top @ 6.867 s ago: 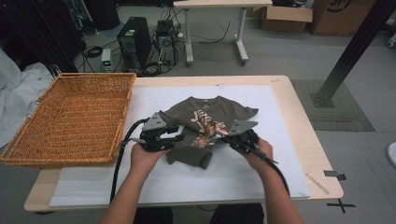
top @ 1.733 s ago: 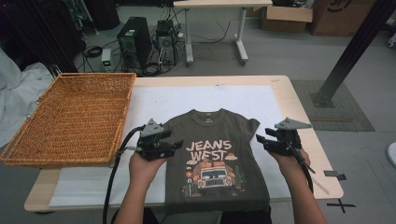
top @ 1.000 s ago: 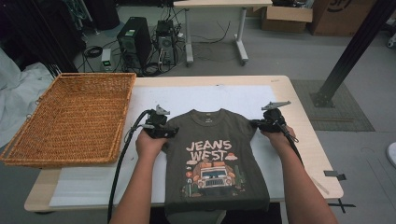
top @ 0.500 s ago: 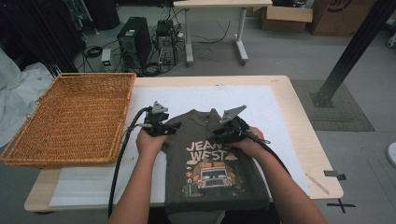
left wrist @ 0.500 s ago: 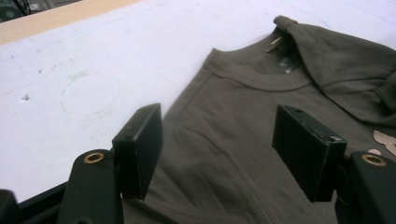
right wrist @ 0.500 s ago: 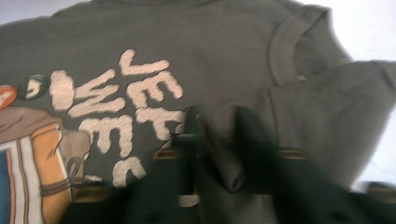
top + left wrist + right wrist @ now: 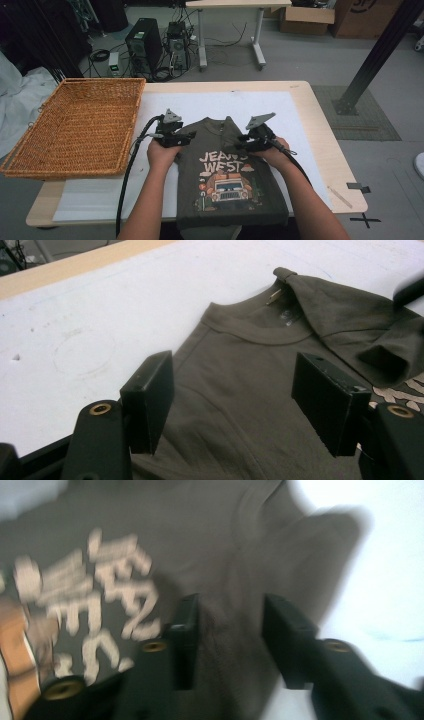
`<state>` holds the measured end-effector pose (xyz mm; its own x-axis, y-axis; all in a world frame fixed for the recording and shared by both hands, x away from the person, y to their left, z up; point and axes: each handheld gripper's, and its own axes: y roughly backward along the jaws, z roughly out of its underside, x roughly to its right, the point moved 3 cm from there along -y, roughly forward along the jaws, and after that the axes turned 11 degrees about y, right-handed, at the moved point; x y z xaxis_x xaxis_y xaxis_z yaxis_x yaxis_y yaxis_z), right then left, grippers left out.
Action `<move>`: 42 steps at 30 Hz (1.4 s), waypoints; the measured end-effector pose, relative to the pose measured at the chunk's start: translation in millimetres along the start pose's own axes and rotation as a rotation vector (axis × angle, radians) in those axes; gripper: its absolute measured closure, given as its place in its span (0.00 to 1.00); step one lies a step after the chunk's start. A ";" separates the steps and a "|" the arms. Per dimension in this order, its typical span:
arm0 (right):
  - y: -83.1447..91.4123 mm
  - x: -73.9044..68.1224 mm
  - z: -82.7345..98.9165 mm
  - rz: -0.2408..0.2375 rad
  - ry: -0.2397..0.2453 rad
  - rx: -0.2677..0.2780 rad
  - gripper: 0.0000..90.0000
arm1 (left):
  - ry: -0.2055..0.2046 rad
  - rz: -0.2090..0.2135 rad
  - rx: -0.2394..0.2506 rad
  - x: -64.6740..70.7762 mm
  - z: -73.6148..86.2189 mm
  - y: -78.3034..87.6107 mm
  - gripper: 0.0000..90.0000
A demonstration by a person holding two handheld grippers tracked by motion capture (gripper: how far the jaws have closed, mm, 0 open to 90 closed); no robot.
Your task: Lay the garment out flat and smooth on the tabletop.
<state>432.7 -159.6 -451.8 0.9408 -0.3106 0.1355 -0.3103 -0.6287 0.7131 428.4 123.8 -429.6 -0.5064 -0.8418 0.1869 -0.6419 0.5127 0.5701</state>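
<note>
Dark olive T-shirt (image 7: 227, 175) flat on white sheet (image 7: 300, 125) covering desk (image 7: 320, 115), hem at near edge. Print reads "JEANS WEST" over orange truck pic. Right sleeve folded in over chest. Left gripper (image 7: 184, 137) at shirt's left shoulder, jaws wide apart, nothing pinched. Right gripper (image 7: 240, 143) on folded sleeve, jaws just been closing, part apart, cloth between, pads not pressing. Wicker basket (image 7: 75, 130) at desk's left edge. PC tower (image 7: 142, 42) and cables on floor beyond.
</note>
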 end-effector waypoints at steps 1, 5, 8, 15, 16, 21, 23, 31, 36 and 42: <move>-4.5 -4.2 0.8 -0.010 0.022 -0.032 0.73 | -0.002 0.001 0.002 0.2 -0.1 0.2 0.38; -3.5 -17.8 -0.6 -0.023 0.057 -0.009 0.69 | 0.003 0.000 0.004 -1.0 -0.3 0.4 0.38; 2.5 -23.1 -6.0 -0.034 0.082 0.023 0.68 | 0.010 0.007 0.011 -0.1 -0.9 1.5 0.38; 6.3 -8.0 -21.3 0.016 -0.010 0.070 0.64 | 0.000 0.017 0.031 3.3 -1.6 11.9 0.38; 2.1 -8.7 -22.2 0.007 -0.003 0.055 0.64 | 0.001 0.017 0.033 2.7 -1.1 13.5 0.38; -22.1 -21.7 -19.1 -0.080 0.026 -0.027 0.73 | 0.014 0.008 0.034 -2.6 4.2 17.5 0.38; -22.5 -25.3 -19.5 -0.093 0.034 -0.004 0.94 | 0.015 0.007 0.027 -4.1 6.2 17.5 0.38; 37.8 8.6 -9.8 0.086 -0.099 0.143 0.97 | 0.035 0.019 0.043 -3.0 3.6 10.9 0.39; 84.9 48.9 39.4 0.359 -0.318 0.142 0.97 | 0.048 0.014 0.053 -2.8 2.7 2.7 0.39; 79.4 56.1 104.2 0.479 -0.543 -0.024 0.90 | 0.039 -0.003 0.026 -3.4 -0.6 -9.4 0.38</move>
<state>446.7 -301.2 -459.2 0.4999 -0.8623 0.0808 -0.6628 -0.3208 0.6766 436.5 121.7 -435.1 -0.4817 -0.8492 0.2164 -0.6587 0.5137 0.5498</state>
